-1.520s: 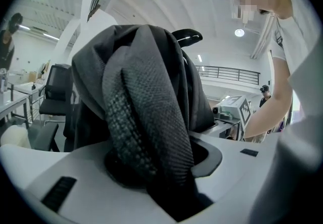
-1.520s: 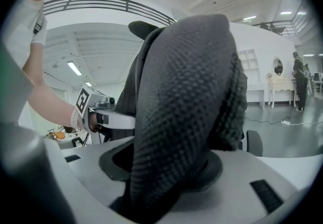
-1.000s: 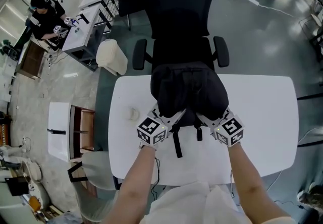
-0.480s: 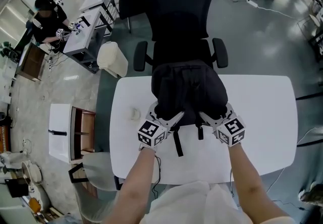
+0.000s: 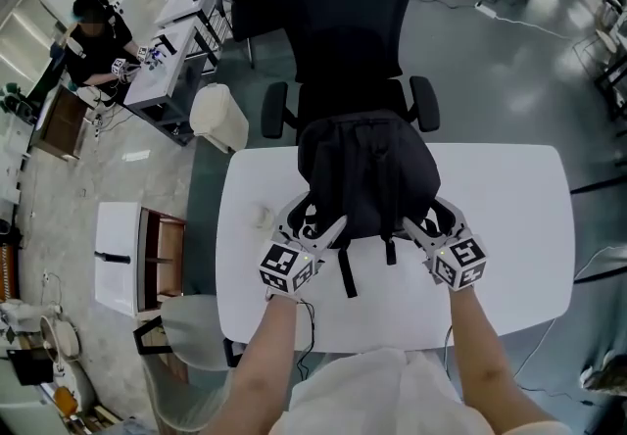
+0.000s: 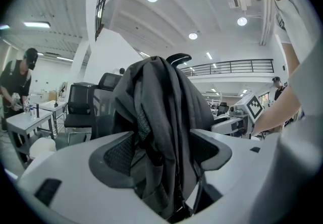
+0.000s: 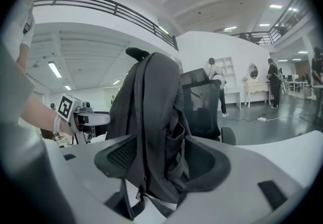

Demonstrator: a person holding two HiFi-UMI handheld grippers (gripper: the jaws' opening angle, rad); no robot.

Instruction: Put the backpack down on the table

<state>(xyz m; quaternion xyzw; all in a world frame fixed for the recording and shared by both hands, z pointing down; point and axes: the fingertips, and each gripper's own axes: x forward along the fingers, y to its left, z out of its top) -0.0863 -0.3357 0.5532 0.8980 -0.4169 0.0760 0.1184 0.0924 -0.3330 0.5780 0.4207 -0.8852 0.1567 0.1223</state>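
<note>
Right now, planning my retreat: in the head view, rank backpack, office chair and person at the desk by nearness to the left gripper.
1. Backpack, between the left gripper's opening jaws.
2. Office chair, straight ahead.
3. Person at the desk, far upper left.

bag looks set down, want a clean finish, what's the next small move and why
Probably draw the left tongs and right tongs straight back off the backpack. It stands upright on the table, and both tongs are opening with its fabric between them, so backing out should free it.
</note>
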